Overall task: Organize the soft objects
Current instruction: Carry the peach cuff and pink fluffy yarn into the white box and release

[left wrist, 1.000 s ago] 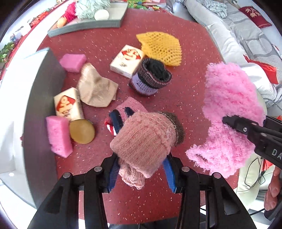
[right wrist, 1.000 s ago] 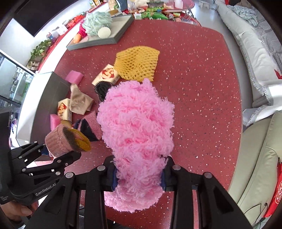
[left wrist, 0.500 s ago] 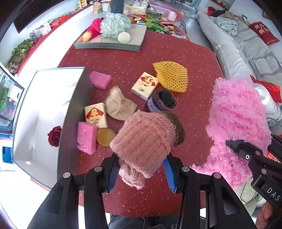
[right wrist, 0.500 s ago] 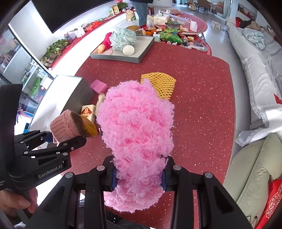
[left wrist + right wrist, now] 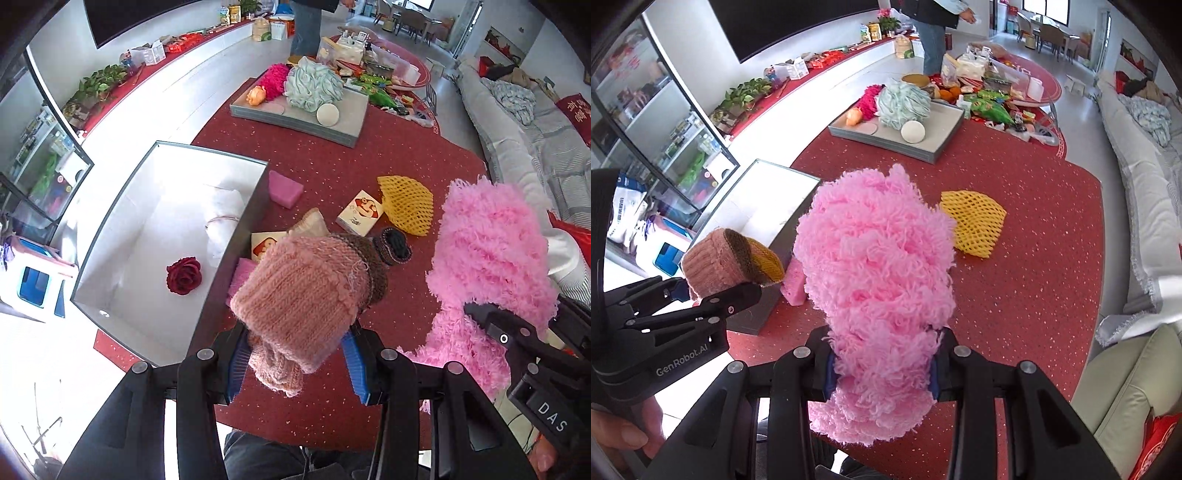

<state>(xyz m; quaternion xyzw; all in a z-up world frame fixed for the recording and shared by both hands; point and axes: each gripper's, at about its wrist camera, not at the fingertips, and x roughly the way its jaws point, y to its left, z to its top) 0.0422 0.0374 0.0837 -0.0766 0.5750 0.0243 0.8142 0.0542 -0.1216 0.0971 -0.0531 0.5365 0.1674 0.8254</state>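
We hold 2 light, squashy things above the table (image 5: pixel 424 155): left gripper (image 5: pixel 295 363) pinching the knit (image 5: pixel 299 291), right gripper (image 5: pixel 881 369) pinching the fluff (image 5: pixel 875 266). Both likely compress; deep mid-body grips seem safest.

A salmon-pink ribbed knit sock with a brown cuff (image 5: pixel 303 291) is showing a mustard-yellow lining beside a shaggy bubblegum-pink yarn bundle (image 5: pixel 875 273) over a dark red tabletop flecked with pale specks (image 5: pixel 369 155). A yellow foam net sleeve (image 5: pixel 406 205), a magenta rectangular sponge (image 5: pixel 284 188) and a deep red fabric rose (image 5: pixel 183 275) in a white-lined grey box (image 5: pixel 147 236) are adding colour.
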